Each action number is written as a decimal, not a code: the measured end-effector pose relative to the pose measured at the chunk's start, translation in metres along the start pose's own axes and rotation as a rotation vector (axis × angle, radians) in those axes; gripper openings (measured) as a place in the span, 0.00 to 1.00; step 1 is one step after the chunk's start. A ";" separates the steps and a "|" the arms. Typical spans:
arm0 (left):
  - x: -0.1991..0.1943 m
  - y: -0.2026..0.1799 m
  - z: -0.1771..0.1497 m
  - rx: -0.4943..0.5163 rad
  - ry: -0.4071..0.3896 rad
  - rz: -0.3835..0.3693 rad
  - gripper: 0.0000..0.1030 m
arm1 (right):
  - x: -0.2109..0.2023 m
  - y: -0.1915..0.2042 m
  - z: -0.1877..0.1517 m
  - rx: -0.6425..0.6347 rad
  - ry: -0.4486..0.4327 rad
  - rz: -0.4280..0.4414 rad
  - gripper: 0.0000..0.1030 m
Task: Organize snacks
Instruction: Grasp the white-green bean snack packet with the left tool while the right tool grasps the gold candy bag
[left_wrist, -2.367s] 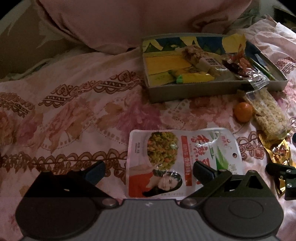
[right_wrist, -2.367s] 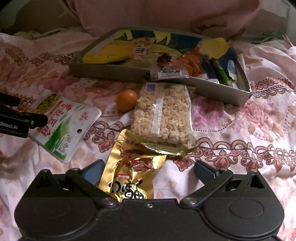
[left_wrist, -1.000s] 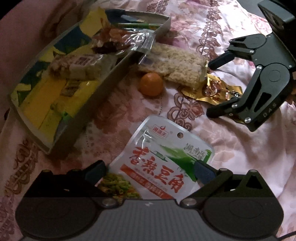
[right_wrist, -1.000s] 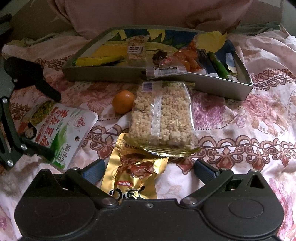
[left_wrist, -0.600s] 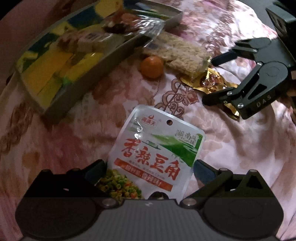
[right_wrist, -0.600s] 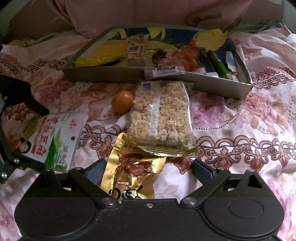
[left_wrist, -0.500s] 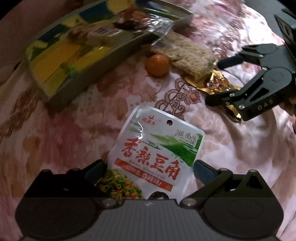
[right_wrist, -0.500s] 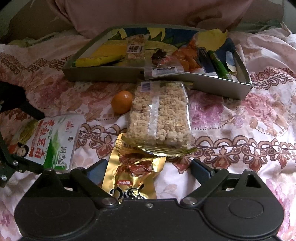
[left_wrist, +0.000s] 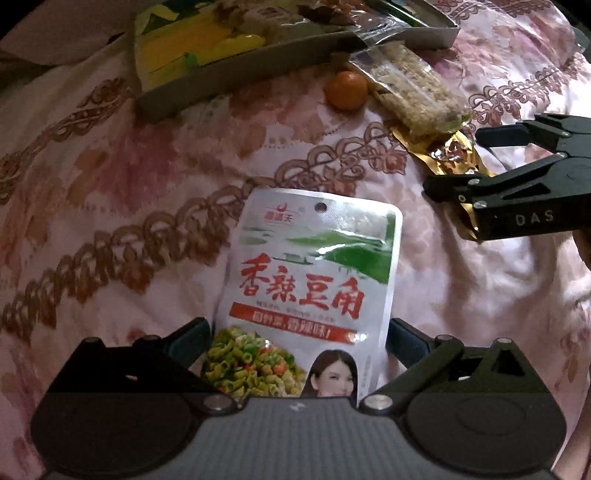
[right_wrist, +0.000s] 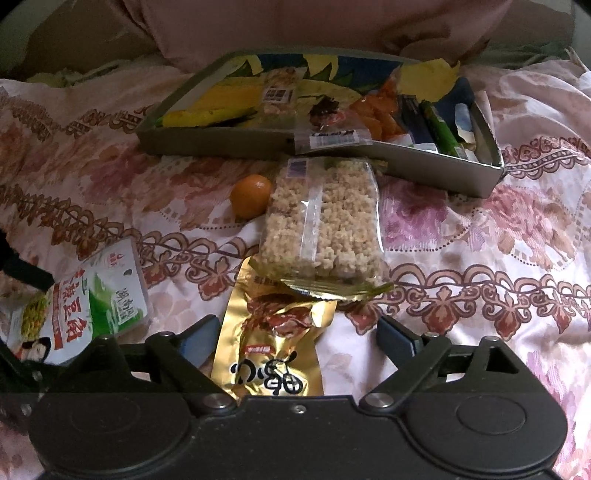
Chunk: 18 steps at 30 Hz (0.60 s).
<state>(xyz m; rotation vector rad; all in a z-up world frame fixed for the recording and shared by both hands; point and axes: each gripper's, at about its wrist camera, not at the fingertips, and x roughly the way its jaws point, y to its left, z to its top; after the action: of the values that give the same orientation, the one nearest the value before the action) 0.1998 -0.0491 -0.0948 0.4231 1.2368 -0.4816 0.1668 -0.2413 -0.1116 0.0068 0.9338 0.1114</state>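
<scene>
A white and green bean pouch (left_wrist: 310, 258) lies on the bedspread and fills the gap between the fingers of my left gripper (left_wrist: 295, 328). That gripper is open, with its right finger against the pouch's edge. In the right wrist view the same pouch (right_wrist: 96, 306) sits at the lower left. My right gripper (right_wrist: 295, 328) stands open over a gold foil pouch (right_wrist: 277, 343), and neither pad touches it. A clear pack of rice crisps (right_wrist: 321, 221) overlaps the gold pouch's far end. The left wrist view shows the right gripper (left_wrist: 454, 160) at its right edge.
A small orange (right_wrist: 250, 195) rests beside the crisps. Behind them lies a shallow grey tray (right_wrist: 221, 144) holding several snacks, one bag hanging over its front wall. A pink pillow (right_wrist: 295, 22) lies behind the tray. The floral bedspread (right_wrist: 480, 240) spreads to the right.
My left gripper has rolled and slid across the bed, and the white pouch has turned with it. The right gripper's fingers have come in slightly and the hand has stayed put.
</scene>
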 end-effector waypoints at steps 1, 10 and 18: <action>-0.001 -0.003 -0.003 -0.011 -0.004 0.011 0.99 | 0.000 0.000 0.000 -0.001 0.002 0.001 0.91; -0.005 -0.022 -0.013 -0.199 0.011 0.111 0.99 | -0.002 0.002 -0.004 -0.017 0.034 -0.006 0.95; -0.003 -0.034 -0.014 -0.204 -0.021 0.156 1.00 | -0.002 -0.002 -0.006 0.000 0.044 -0.014 0.97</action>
<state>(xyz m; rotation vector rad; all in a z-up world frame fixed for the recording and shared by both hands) 0.1682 -0.0692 -0.0973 0.3367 1.2088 -0.2232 0.1613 -0.2440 -0.1136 -0.0025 0.9776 0.0993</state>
